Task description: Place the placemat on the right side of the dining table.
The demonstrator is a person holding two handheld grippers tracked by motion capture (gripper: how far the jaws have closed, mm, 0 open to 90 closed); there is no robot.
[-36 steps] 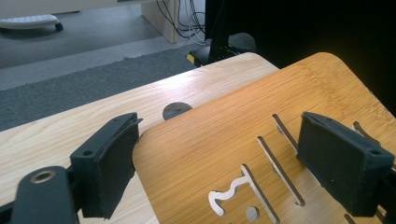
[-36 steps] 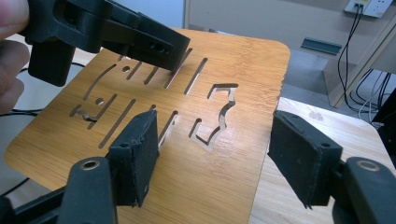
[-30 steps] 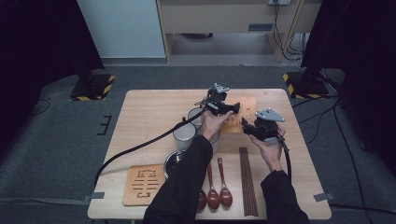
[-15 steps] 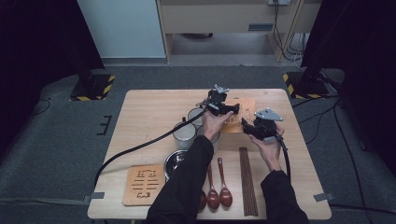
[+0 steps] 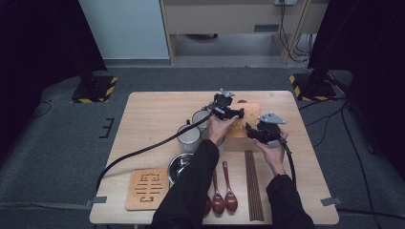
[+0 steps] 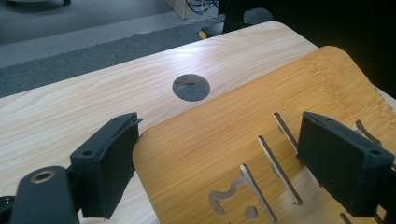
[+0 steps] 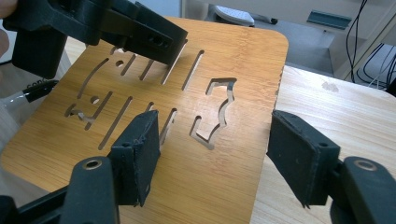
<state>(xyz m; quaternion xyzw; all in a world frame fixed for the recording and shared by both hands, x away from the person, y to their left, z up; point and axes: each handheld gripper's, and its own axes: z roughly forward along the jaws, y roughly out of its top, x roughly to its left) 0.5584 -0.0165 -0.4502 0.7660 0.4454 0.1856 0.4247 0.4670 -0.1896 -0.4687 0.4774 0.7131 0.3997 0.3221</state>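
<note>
While the near edge of the table (image 5: 153, 114) carried items not in use, namely two wooden spoons (image 5: 224, 193), a bundle of dark chopsticks (image 5: 253, 186), a second bamboo trivet (image 5: 148, 188) and a steel pot (image 5: 179, 164), no contact with them was required. Two glass cups (image 5: 188, 138) were placed just behind the pot, close to the person's left forearm.

Beyond these, the bamboo trivet with cut-out slots (image 7: 219, 56) was held tilted above the far right part of the table, its near edge raised toward the right gripper (image 7: 215, 135). The tongs of that gripper were apart: one pad was seen over the trivet's face and the other beside its right edge, neither pressing.

At the trivet's far edge, the left gripper (image 6: 219, 135) was clamped on the trivet, one pad on the upper face and one at the underside.

The step in hand was judged to be a transfer or a two-point hold. For a sound result, the right tongs should be brought across solid wood, clear of the slots, and closed squarely on the edge. The left clamp should be released only once the second grip is firm. The tilt should be held steady so that the cups are not struck.

A round cable hole (image 6: 191, 87) was set in the tabletop just past the trivet.
</note>
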